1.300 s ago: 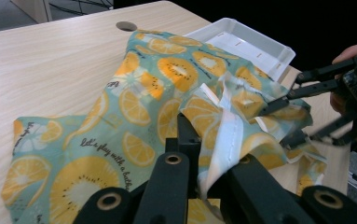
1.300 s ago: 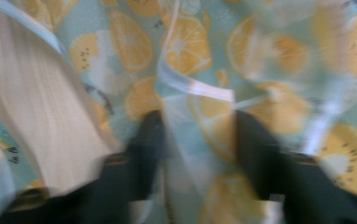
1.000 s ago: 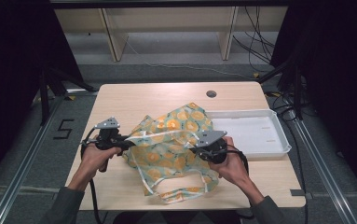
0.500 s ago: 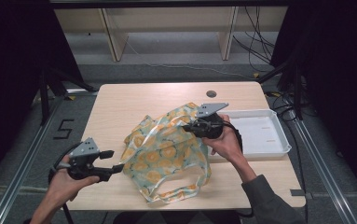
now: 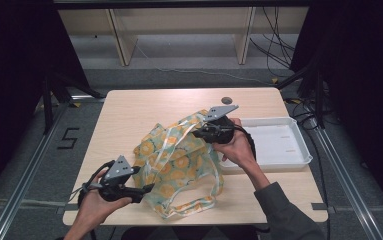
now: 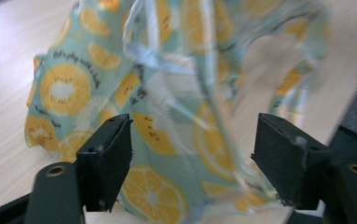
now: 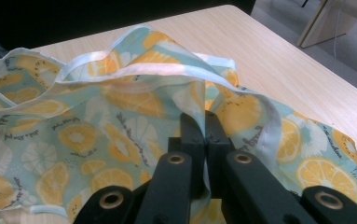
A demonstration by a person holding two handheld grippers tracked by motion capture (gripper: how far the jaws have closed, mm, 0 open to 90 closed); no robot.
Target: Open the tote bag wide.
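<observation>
1. High view: my right gripper clamps the lemon-print tote bag, lifting its rim off the wooden table.
2. My left gripper has just been opening, jaws apart, at the bag's near edge without pressing it.

The bag lies on the surface between the claws: right claw at its far edge, left claw at its near-left edge. The tray sits right of the right claw.
</observation>
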